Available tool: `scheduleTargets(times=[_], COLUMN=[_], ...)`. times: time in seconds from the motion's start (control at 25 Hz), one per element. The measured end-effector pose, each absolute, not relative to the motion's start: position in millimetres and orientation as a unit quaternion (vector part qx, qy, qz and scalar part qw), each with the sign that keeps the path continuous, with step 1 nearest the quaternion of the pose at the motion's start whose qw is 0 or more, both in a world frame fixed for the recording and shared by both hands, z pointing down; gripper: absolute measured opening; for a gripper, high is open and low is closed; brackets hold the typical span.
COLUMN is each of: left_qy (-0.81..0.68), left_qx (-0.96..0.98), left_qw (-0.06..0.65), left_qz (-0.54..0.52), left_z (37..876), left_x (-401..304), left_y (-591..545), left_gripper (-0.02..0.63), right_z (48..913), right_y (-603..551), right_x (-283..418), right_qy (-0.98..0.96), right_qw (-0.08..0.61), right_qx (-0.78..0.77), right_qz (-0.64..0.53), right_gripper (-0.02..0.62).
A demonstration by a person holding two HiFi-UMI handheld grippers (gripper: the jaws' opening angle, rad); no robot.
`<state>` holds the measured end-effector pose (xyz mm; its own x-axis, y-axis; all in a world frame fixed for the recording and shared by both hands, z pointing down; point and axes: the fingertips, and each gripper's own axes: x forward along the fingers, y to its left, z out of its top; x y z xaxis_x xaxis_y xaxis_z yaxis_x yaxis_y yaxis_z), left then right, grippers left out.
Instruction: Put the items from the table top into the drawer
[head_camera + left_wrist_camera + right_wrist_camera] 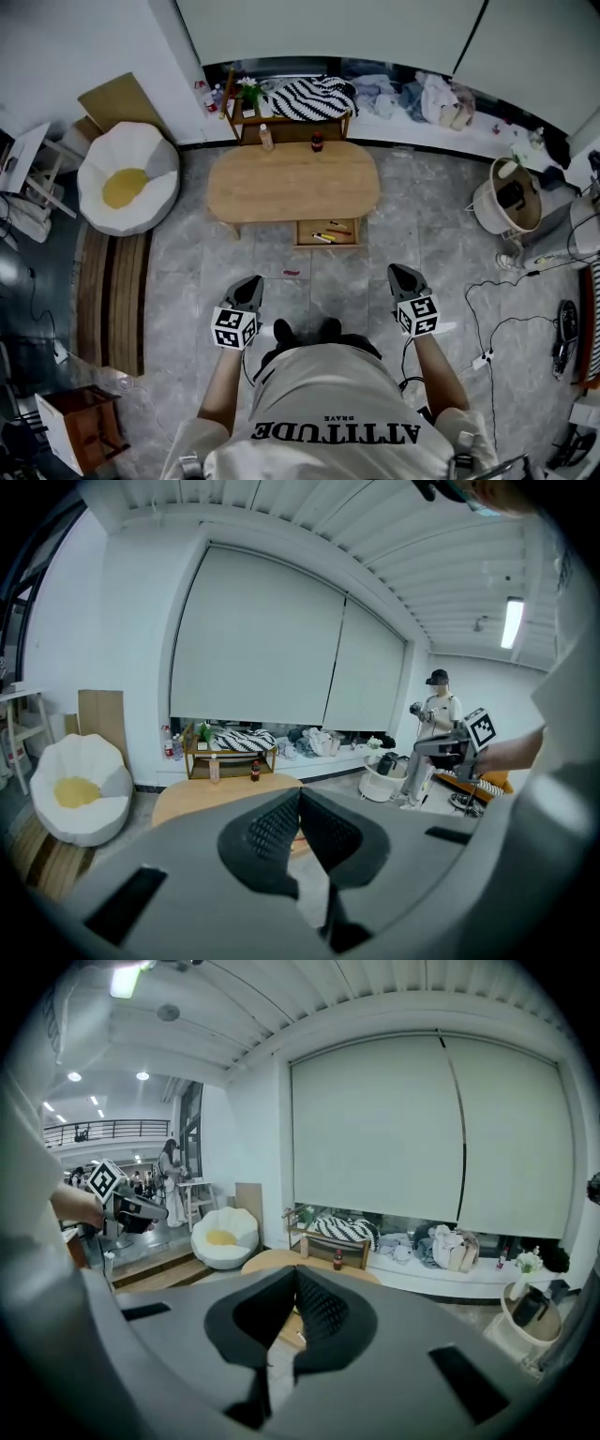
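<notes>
An oval wooden table [292, 183] stands ahead of me with its drawer [327, 232] pulled open toward me; a few pens or markers lie inside. At the table's far edge stand a pale bottle [266, 137] and a dark cola bottle [317, 142]. My left gripper [251, 286] and right gripper [403, 277] hover over the floor well short of the table, both shut and empty. The left gripper view shows its jaws [300, 794] meeting, with the table [225, 794] beyond. The right gripper's jaws [294, 1274] are likewise closed.
A white and yellow beanbag chair [127, 178] sits left of the table. A low shelf with a striped cushion [314, 98] stands behind it. A white bin [511, 197] and cables [487, 309] lie to the right. A small red item [292, 273] lies on the floor. Another person [438, 710] stands at right.
</notes>
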<state>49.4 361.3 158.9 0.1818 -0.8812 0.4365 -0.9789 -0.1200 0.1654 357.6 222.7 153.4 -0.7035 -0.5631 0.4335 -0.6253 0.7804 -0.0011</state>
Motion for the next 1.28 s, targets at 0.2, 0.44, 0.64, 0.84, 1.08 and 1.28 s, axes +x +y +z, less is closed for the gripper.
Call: scheduleTargets(times=[0.2, 0.44, 0.64, 0.84, 1.08, 1.28], left_qy=[-0.616, -0.612, -0.614, -0.619, -0.62, -0.622], left_qx=[0.755, 0.761, 0.759, 0.755, 0.755, 0.754], left_qw=[0.191, 0.184, 0.185, 0.195, 0.194, 0.194], left_qz=[0.122, 0.116, 0.11, 0.094, 0.091, 0.089], left_z=[149, 137, 135, 134, 132, 136], left_x=[36, 21, 11, 1, -1, -5], left_y=[360, 357, 359, 357, 351, 356], left_gripper=[0.021, 0.021, 0.021, 0.021, 0.021, 0.021], right_z=[139, 129, 126, 122, 121, 126], right_y=[226, 229, 233, 235, 235, 241], right_x=[346, 334, 331, 325, 328, 330], right_qy=[-0.915, -0.912, -0.91, -0.91, -0.909, -0.907], right_qw=[0.197, 0.191, 0.189, 0.186, 0.19, 0.192], right_qx=[0.344, 0.355, 0.361, 0.363, 0.363, 0.367], right_qz=[0.072, 0.072, 0.074, 0.073, 0.071, 0.074], right_gripper=[0.018, 0.018, 0.018, 0.018, 0.018, 0.018])
